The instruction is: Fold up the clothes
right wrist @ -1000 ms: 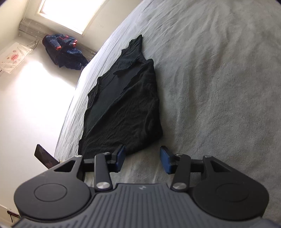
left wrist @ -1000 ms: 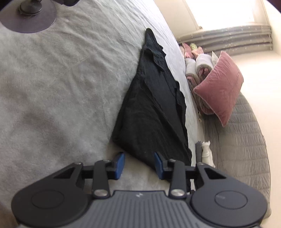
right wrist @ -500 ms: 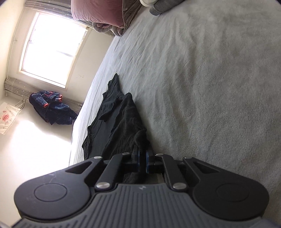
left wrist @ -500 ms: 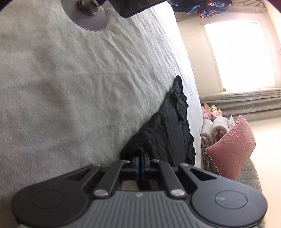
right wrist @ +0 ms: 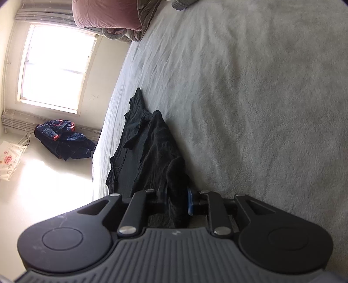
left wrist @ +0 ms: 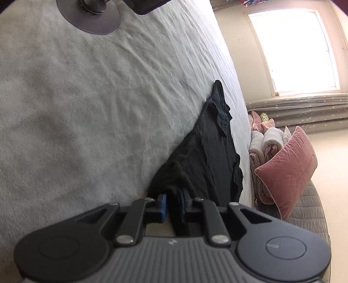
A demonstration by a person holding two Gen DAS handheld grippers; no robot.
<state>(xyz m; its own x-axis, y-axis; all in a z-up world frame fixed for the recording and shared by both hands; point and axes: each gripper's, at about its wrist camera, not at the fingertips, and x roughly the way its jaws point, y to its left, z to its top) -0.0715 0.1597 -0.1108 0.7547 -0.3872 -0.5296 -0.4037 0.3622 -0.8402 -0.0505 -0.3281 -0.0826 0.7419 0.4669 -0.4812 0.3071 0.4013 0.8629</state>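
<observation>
A black garment (left wrist: 208, 152) lies in a long, crumpled strip on the grey bed cover (left wrist: 87, 108), near the bed's edge. My left gripper (left wrist: 174, 204) has a near corner of it bunched between its blue pads (left wrist: 163, 206). Its jaws are opening slightly, and the cloth still fills the gap. In the right wrist view the same garment (right wrist: 148, 141) runs away from my right gripper (right wrist: 177, 202). A thick fold sits between its pads (right wrist: 190, 202); these jaws are opening too, still pressed on the cloth. Both held corners rise a little off the bed cover (right wrist: 261, 108).
A pink pillow (left wrist: 289, 167) and rolled bedding (left wrist: 265, 141) lie beyond the bed's edge. A round metal stand base (left wrist: 91, 15) rests on the cover at the top. Dark blue clothes (right wrist: 63, 139) and a white bag (right wrist: 8, 161) lie on the floor below the window.
Both grippers stood open just short of the garment's near corners, then closed on them. Both have rolled, and the pads now sit slightly wider around bunched cloth.
</observation>
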